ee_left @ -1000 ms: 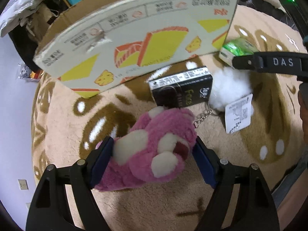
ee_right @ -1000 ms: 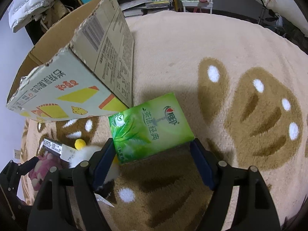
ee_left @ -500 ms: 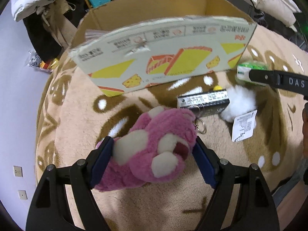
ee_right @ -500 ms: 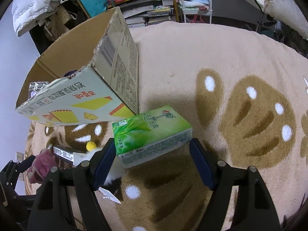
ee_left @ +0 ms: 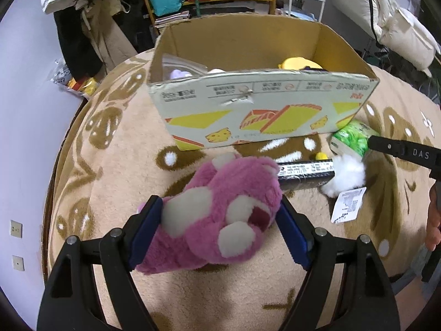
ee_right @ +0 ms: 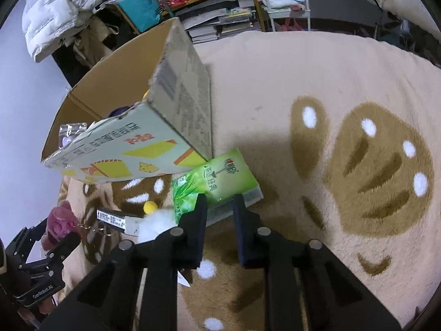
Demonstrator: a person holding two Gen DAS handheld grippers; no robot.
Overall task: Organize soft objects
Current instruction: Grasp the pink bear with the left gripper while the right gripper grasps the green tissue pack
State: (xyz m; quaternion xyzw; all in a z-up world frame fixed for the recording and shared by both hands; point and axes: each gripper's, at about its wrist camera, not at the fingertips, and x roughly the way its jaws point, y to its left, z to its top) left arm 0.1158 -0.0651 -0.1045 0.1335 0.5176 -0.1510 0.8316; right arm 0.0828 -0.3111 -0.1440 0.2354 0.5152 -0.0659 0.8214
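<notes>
Gripping a pink plush toy [ee_left: 220, 215], the left gripper [ee_left: 220, 231] has both blue pads pressed into its sides, toy lifted above the paw-print rug [ee_left: 115, 171]. Right gripper [ee_right: 219, 207] jaws have just been closing and now pinch the near edge of a green tissue pack [ee_right: 217, 182] lying on the rug just beside the cardboard box [ee_left: 261, 102] corner. Between the grippers: a black packet [ee_left: 306, 169] and a white fluffy toy [ee_left: 347, 173] with a paper tag [ee_left: 347, 204]. Box is open, a few items inside.
</notes>
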